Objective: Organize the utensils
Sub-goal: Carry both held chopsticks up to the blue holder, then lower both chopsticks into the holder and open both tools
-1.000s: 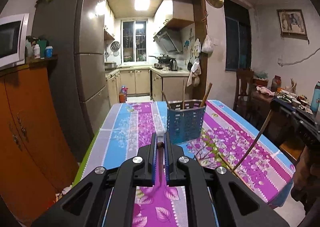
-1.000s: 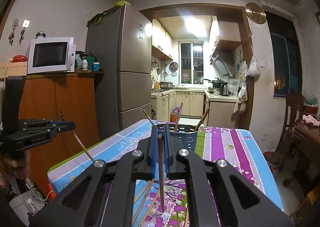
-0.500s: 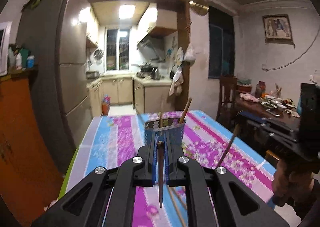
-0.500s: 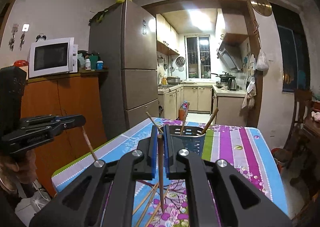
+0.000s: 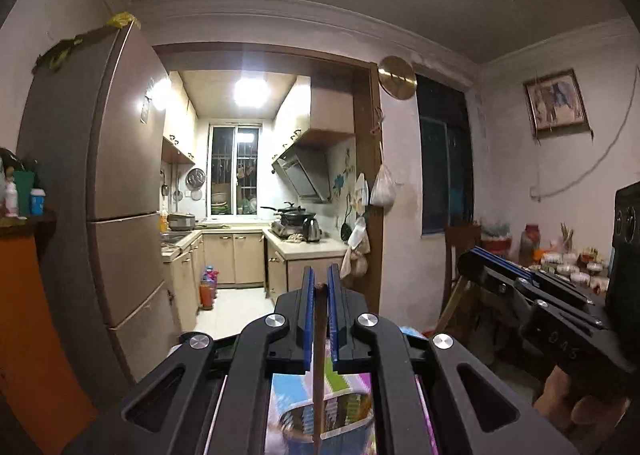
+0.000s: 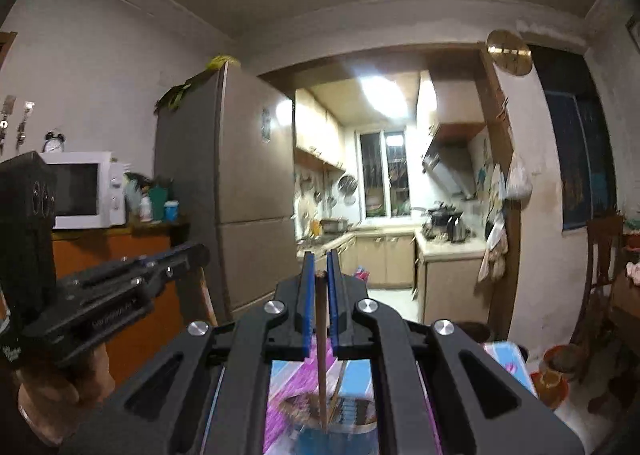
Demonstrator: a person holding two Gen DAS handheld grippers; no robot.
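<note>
Here the left gripper [image 5: 320,287] is pointing level toward the kitchen doorway, its jaws clamped on a dark chopstick [image 5: 318,367] that is hanging straight down between the blue pads [image 5: 307,319]. The stick's top end is sitting just above the pads, and its lower end is dropping in front of the blue holder [image 5: 336,425], which is showing blurred at the bottom of the left view. Whether the tip is inside the holder or only above it I cannot tell. The holder is standing on the worktop [image 5: 288,387], which is wearing a striped purple and blue cloth.

The right gripper [image 6: 319,275] is also pointing level, its jaws clamped on a paler chopstick [image 6: 321,359] that is likewise hanging upright. Its lower end is reaching down to the holder's rim [image 6: 352,421], where other sticks [image 6: 339,387] are already leaning inside. The picture is too blurred there to say whether it is touching them.

Each gripper is appearing in the other's view: the right one is showing at the right edge of the left view with a hand [image 5: 576,403] under it and a stick angling down from its tip, and the left one is showing at the left edge of the right view, gripped by a hand [image 6: 60,387].

A fridge [image 5: 120,195] is standing left of the doorway, and a microwave [image 6: 86,189] is sitting on an orange cabinet [image 6: 120,275].
</note>
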